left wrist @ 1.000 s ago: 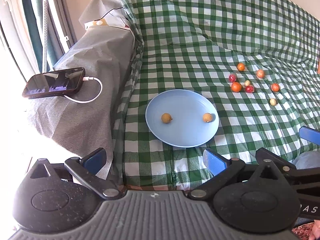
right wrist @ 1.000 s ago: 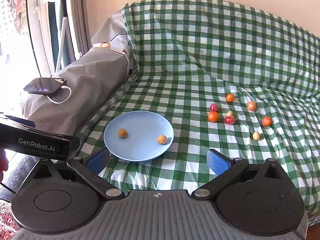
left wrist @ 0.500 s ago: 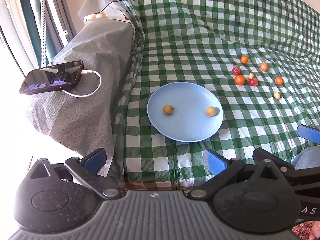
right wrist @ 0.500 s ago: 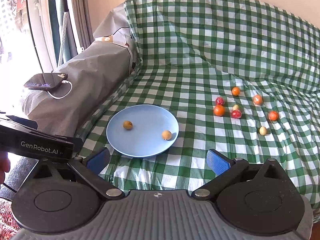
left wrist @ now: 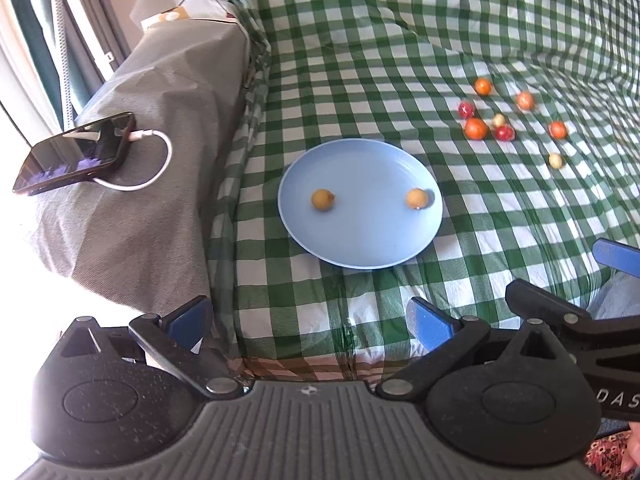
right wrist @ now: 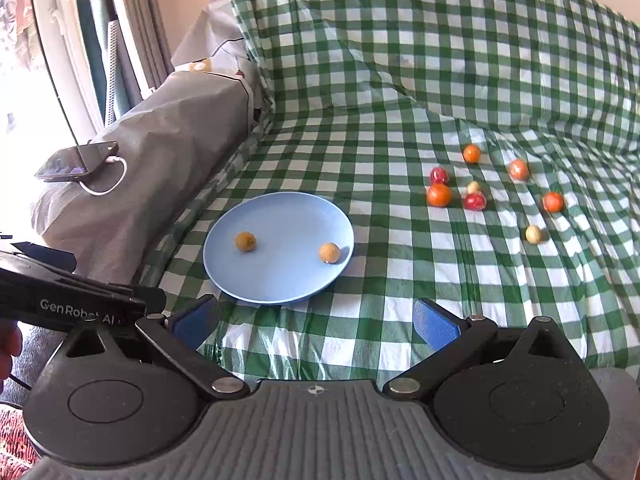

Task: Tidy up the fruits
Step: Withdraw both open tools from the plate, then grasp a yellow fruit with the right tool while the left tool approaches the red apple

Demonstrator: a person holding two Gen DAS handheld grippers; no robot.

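Note:
A blue plate [left wrist: 360, 240] [right wrist: 280, 280] lies on the green checked cloth and holds two small yellow-brown fruits [left wrist: 322, 199] [left wrist: 417, 199], also in the right wrist view [right wrist: 245, 241] [right wrist: 329, 252]. Several small orange, red and pale fruits lie loose on the cloth to the plate's far right, among them a larger orange one [left wrist: 476, 129] [right wrist: 439, 195]. My left gripper [left wrist: 310, 318] is open and empty, near the cloth's front edge before the plate. My right gripper [right wrist: 316, 320] is open and empty, just right of it.
A grey covered armrest [left wrist: 152, 128] rises at the left with a phone [left wrist: 74, 158] [right wrist: 76, 161] on a white charging cable. The checked cloth climbs a backrest [right wrist: 440, 40] at the far side. A window and curtains are at the far left.
Both grippers have moved a little closer to the cloth and tilted, so the plate and fruits sit slightly higher in view. Both stay open. No fruit has moved.

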